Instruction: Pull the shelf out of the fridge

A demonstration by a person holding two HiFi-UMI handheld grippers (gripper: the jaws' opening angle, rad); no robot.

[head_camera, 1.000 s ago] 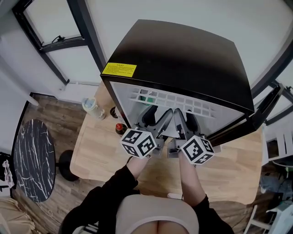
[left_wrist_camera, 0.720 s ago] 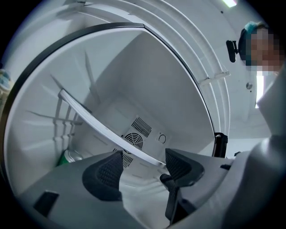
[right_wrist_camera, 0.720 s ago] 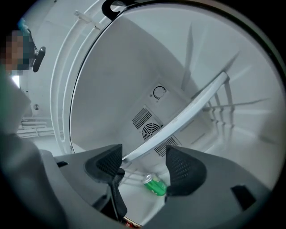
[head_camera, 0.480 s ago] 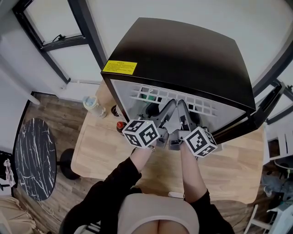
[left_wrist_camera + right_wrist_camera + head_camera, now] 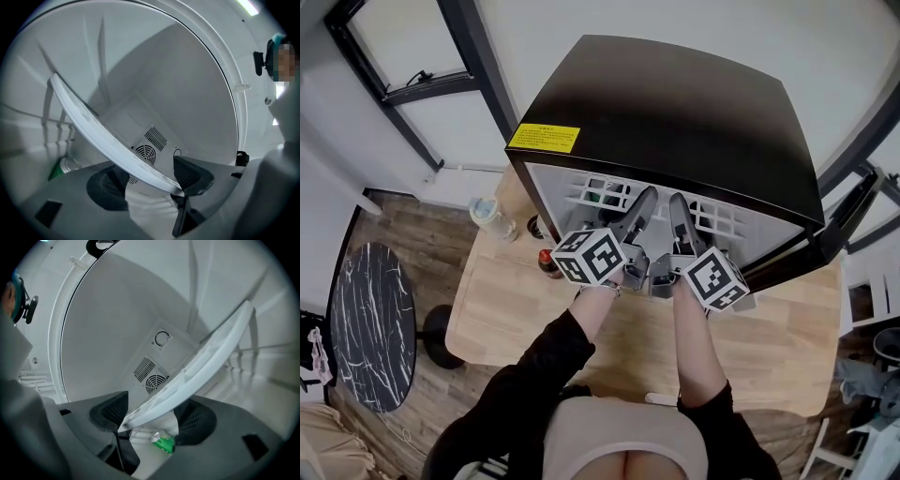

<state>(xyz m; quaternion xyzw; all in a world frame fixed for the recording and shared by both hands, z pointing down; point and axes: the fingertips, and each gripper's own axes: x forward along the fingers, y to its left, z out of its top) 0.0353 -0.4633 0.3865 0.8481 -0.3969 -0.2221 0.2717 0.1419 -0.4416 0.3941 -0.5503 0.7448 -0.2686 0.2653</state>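
Note:
A black mini fridge (image 5: 675,103) stands open on a wooden table, with its white grid shelf (image 5: 717,221) showing inside. Both grippers reach into the opening side by side. My left gripper (image 5: 645,199) (image 5: 150,180) is shut on the shelf's white front rim (image 5: 103,136), which crosses that view as a slanted bar between the jaws. My right gripper (image 5: 677,204) (image 5: 152,418) is likewise shut on the rim (image 5: 201,366). A green can (image 5: 164,442) lies in the fridge below the shelf. The fridge's back wall has a round fan vent (image 5: 146,153).
The fridge door (image 5: 844,225) hangs open at the right. On the wooden table (image 5: 516,309), left of the fridge, stand a clear bottle (image 5: 487,217) and a dark red-capped bottle (image 5: 546,262). A round dark marble table (image 5: 366,323) sits on the floor at the left.
Both grippers have pushed forward and deeper into the fridge opening, and their marker cubes have moved up toward the fridge front. The fridge and bottles have not moved.

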